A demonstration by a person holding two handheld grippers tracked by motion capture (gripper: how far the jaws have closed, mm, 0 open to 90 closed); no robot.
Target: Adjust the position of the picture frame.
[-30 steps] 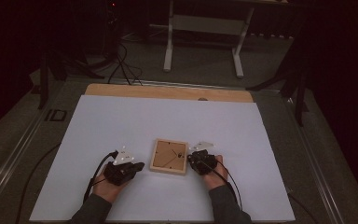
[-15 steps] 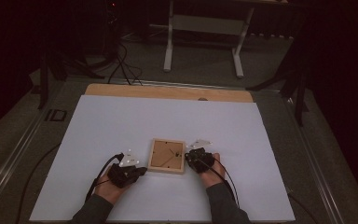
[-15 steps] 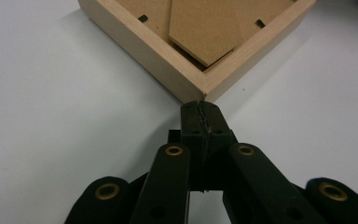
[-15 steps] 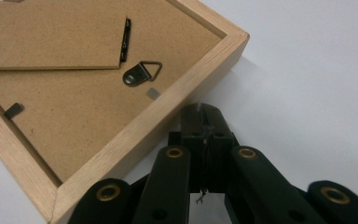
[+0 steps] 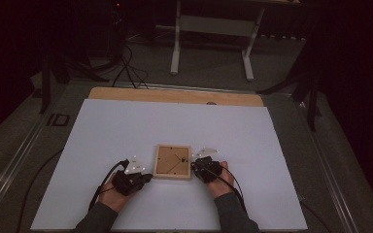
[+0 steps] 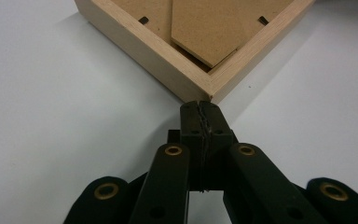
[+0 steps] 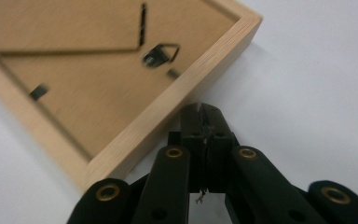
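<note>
Frame (image 5: 173,161) lies face down near the middle of the bench (image 5: 126,126). Left gripper (image 5: 143,177) has slid in from 8 o'clock to its corner; right gripper (image 5: 195,167) waits at 3 o'clock. Both jaws are closed and empty, ready to nudge it.

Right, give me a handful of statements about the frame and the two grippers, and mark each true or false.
1. The wooden frame lies back side up on the white sheet. True.
2. The left gripper has its jaws wide open. False: they are shut, with nothing between them.
3. The left gripper's tip is at a corner of the frame. True.
4. The right gripper holds the frame's rim between its jaws. False: its jaws are shut beside the rim.
5. The frame stands upright on its edge. False: it lies flat.
</note>
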